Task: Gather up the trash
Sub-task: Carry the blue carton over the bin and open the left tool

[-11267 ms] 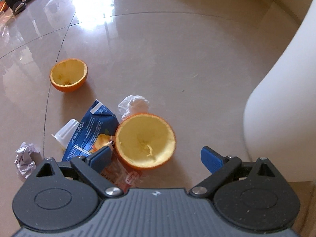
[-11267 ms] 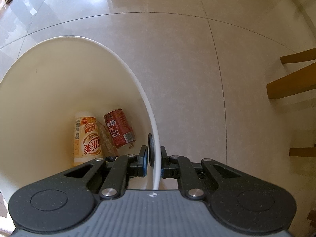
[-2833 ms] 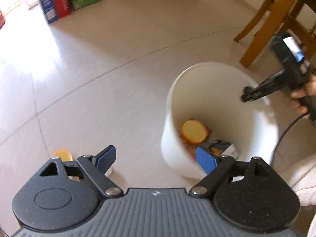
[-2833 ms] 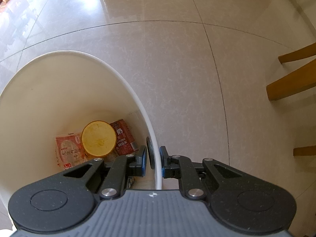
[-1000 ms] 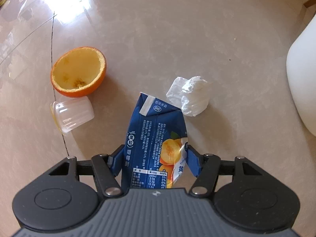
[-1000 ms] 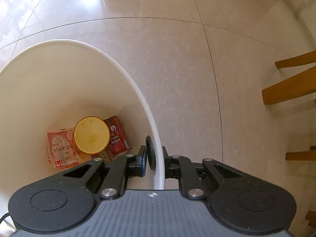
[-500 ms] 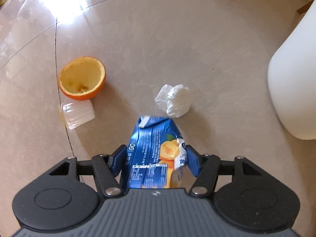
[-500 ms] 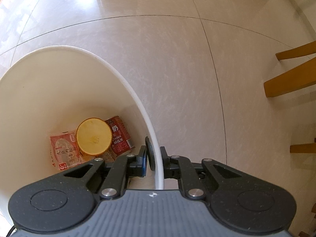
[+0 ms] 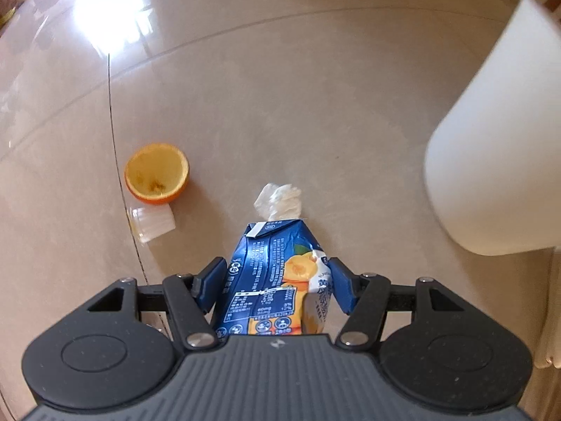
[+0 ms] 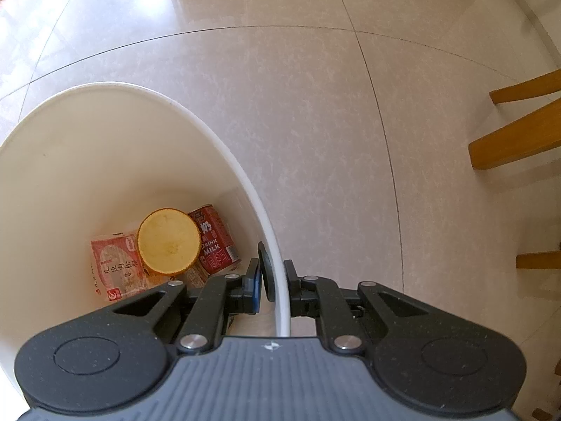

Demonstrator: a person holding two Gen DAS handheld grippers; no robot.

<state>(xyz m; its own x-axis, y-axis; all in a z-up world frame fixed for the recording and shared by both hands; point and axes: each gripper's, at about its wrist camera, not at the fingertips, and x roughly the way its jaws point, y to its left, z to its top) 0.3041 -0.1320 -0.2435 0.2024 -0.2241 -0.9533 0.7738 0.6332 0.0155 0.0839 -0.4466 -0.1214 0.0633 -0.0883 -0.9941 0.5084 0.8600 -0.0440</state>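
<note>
Blue carton (image 9: 277,280) sits clamped in the left gripper (image 9: 277,284), clear of the floor, long axis pointing away from it. The bin (image 9: 498,161) lies to its right, its rim (image 10: 277,280) pinched by the right gripper (image 10: 275,282).

Both wrist views look steeply down (close up), sharing the white bin (image 9: 498,161), seemingly.
</note>
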